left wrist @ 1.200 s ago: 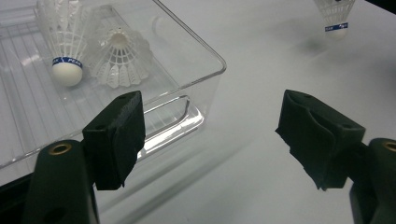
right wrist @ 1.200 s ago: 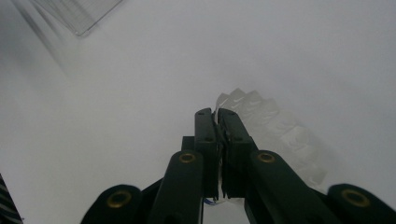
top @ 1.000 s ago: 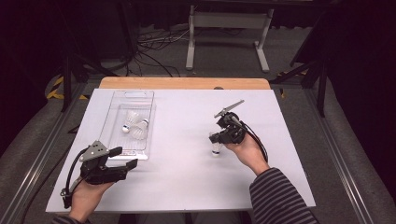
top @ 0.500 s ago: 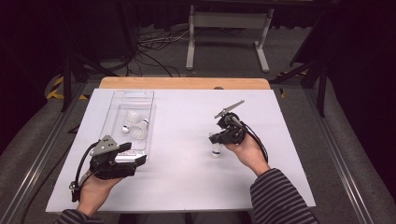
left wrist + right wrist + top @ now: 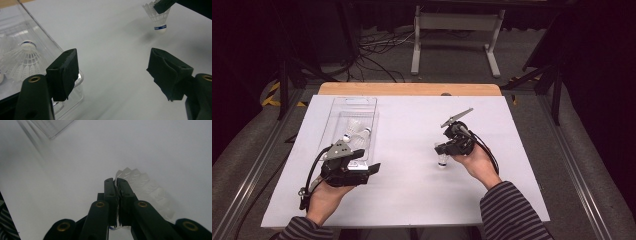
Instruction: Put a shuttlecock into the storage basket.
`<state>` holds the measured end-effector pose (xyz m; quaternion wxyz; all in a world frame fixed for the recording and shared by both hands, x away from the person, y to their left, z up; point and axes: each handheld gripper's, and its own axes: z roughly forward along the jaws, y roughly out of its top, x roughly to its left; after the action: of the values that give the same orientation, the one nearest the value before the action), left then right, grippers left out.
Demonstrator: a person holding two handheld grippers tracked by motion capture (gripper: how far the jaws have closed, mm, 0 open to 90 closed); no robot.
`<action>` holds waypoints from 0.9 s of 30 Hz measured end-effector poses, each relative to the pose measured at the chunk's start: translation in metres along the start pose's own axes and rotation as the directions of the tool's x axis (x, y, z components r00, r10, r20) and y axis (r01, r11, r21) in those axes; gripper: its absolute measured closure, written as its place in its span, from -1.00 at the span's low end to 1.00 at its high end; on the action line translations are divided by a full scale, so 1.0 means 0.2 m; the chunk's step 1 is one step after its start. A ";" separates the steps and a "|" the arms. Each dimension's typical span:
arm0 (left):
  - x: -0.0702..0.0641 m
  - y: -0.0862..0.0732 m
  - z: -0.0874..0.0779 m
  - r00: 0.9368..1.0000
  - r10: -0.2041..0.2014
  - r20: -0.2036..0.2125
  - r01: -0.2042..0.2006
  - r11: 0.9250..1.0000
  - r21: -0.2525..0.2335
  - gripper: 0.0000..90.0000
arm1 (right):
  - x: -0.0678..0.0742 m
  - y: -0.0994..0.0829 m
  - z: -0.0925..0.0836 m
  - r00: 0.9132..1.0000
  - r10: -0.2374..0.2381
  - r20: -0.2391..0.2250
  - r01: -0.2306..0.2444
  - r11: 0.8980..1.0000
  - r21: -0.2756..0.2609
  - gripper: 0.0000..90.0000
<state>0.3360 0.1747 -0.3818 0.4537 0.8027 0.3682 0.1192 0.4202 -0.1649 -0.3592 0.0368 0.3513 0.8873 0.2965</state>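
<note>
While the white table (image 5: 412, 200) stretches wide under both hands, the clear plastic tray (image 5: 353, 107) sits toward its far left corner, long side running away from the person, with white shuttlecocks lying inside it (image 5: 357, 131). Just at the near end of that tray hovers the left gripper (image 5: 373, 169), held level and pointing across the table toward the other hand, jaws spread wide with nothing between them. Its own camera confirms it: bare tabletop fills the gap between the two black pads (image 5: 62, 73), the tray wall (image 5: 45, 37) stands just to the left of them, and one shuttlecock (image 5: 23, 58) rests cork-up inside.

Over on the right half of the table, well apart from the tray, the right gripper (image 5: 441, 149) points downward, and it is clenched on a single shuttlecock (image 5: 442, 161). That shuttlecock hangs cork down, right at the tabletop; whether it touches the surface I cannot tell. From the left gripper view you see it far off (image 5: 158, 17), skirt up, blue band around the cork, with a black jaw tip biting the top edge of the skirt. From the right gripper view, the jaws are pressed together on the skirt's rim, and the white feathered skirt (image 5: 147, 187) fans out to the right of them.
</note>
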 end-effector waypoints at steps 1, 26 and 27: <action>0.00 0.00 0.01 1.000 0.003 -0.001 -0.003 1.000 0.002 -0.42 | 0.00 0.00 0.00 1.000 -0.001 -0.001 0.001 1.000 -0.001 0.93; -0.09 0.11 0.17 0.999 0.018 0.045 -0.022 0.994 0.110 -0.35 | 0.07 0.05 0.01 0.999 -0.032 -0.038 0.031 0.999 -0.021 0.93; -0.09 0.12 0.18 0.999 0.009 0.052 -0.015 0.993 0.114 -0.35 | 0.08 0.05 0.01 0.999 -0.032 -0.037 0.031 0.999 -0.022 0.93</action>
<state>0.3543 0.1316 -0.3807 0.4156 0.8323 0.3579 0.0803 0.4159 -0.1480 -0.3525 0.0286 0.3313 0.8899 0.3121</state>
